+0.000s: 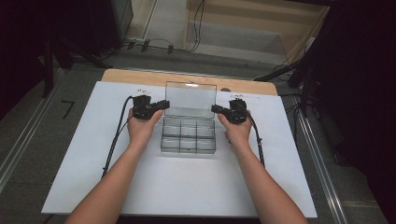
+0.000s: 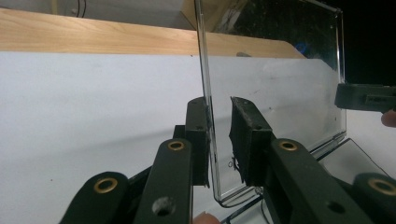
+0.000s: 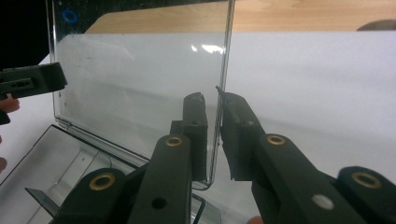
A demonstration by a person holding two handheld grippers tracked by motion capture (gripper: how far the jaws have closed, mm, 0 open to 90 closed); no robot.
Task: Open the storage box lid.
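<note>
A clear box [image 1: 188,135] is set at the middle of the white table [image 1: 84,163], its lid [image 1: 191,99] raised upright at 12 o'clock of the compartments. The lid's 9 o'clock edge is straddled by the left tongs [image 1: 164,104], whose jaws are slightly spread, one pad [image 2: 198,135] against the plastic and the other apart from it. The 3 o'clock edge is straddled by the right tongs [image 1: 215,108], likewise slightly spread, with a thin gap seen beside the plastic.

Between the black tongs [image 1: 163,103], brass-riveted, a clear box [image 1: 188,135] with its clear lid [image 1: 191,99] is seen; the surface [image 1: 187,186] beneath is white, edged behind in pale wood.
</note>
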